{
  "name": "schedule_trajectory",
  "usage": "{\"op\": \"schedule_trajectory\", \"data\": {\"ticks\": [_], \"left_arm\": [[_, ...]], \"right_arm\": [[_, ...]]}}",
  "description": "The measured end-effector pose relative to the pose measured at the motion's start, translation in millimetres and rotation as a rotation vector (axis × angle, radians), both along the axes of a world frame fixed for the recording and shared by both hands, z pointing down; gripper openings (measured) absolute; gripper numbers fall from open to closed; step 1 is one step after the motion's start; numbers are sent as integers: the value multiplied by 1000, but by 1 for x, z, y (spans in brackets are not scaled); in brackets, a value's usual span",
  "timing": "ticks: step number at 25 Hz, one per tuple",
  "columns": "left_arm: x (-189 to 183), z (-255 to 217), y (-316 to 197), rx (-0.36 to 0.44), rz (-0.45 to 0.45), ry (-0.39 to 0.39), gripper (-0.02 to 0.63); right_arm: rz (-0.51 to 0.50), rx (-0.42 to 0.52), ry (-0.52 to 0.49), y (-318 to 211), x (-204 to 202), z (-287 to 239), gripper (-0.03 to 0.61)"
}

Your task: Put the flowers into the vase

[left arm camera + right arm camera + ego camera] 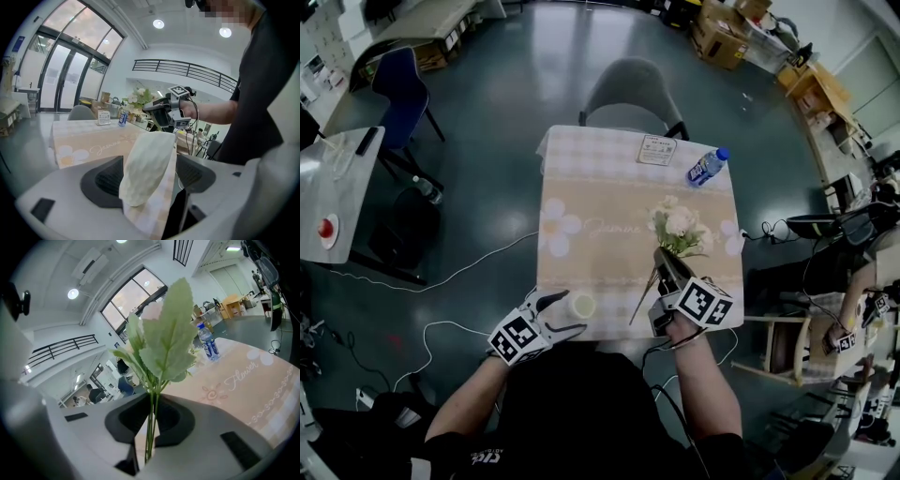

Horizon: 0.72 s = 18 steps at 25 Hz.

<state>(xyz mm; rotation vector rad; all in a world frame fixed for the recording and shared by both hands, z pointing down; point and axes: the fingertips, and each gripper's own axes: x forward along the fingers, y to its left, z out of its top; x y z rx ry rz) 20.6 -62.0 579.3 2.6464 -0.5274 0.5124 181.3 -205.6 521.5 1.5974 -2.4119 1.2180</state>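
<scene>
The left hand-held gripper [570, 312] sits at the near edge of the counter [609, 187] with its jaws spread wide. The vase [581, 305] stands between them. It is pale and has a faceted surface. In the left gripper view a gap shows between the vase and the right-side jaw, and neither pad presses on it. It rests on the checked border of the beige cloth [581, 258] that covers the counter, close to the person.

The right hand-held gripper [664, 258] has its jaws drawn narrow and clamped on the thin green stems of the flowers [680, 225]. The white blooms and green leaves fan out past the jaw tips, over the right half of the counter. The stem ends trail back below the jaws toward the near edge. Whether they touch the cloth I cannot tell. The flowers are to the right of the vase and apart from it, not in it.

At the far side of the counter a water bottle [707, 167] with a blue cap lies on its side. A small card [656, 149] lies just beside it. A grey chair [633, 94] stands behind the far edge.
</scene>
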Motion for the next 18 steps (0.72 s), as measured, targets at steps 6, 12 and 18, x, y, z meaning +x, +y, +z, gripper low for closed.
{"op": "schedule_trajectory", "data": {"ticks": [6,12,18], "left_arm": [[6,0,-2,2,7,2,350],[10,-1,-1,-3,10,-1,351],[10,3,0,0,10,2,351]], "right_arm": [[-15,27,-14,0,-12,-15,46],[-46,64,-31,1,-26,-34,46],[-79,101,-37,-1,-44,-50,46]]}}
